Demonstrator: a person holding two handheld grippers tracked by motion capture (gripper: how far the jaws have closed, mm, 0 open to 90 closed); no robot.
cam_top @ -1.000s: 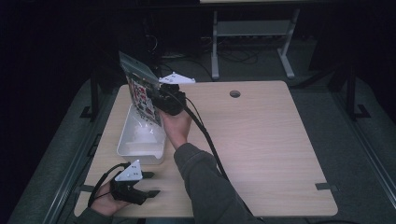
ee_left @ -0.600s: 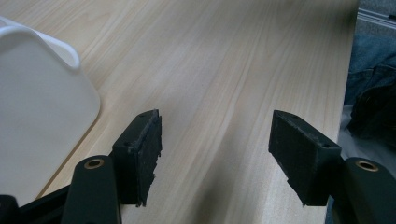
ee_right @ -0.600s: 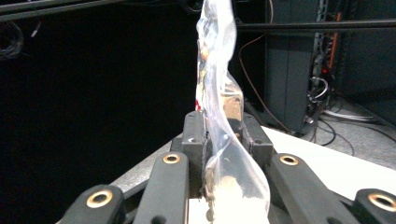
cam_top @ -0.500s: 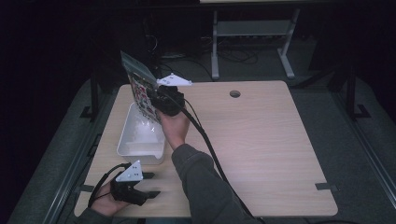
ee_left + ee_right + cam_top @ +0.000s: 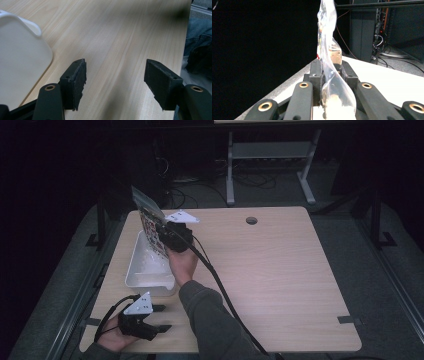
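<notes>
A clear plastic bag (image 5: pixel 149 220) with colourful printed contents stands upright over the far end of a white tray (image 5: pixel 136 272). My right gripper (image 5: pixel 161 234) is shut on the bag's lower part. In the right gripper view the jaws pinch the crinkled bag (image 5: pixel 325 37) between their pads (image 5: pixel 315 75), and it rises straight above my right gripper (image 5: pixel 329 75). My left gripper (image 5: pixel 159 317) rests near the table's front left corner, open and holding nothing. In the left gripper view the wide-apart jaws of my left gripper (image 5: pixel 115 80) frame bare wood, with the tray's corner (image 5: pixel 20 50) to the left.
The light wooden table (image 5: pixel 280 270) has a round cable hole (image 5: pixel 251 220) near its far edge. The right gripper's black cable (image 5: pixel 220 290) trails along the forearm to the front edge. A metal stand (image 5: pixel 270 155) and dark floor lie beyond the table.
The right hand has sunk a little with the bag, bringing it closer to the tray. The left gripper has stayed where it was.
</notes>
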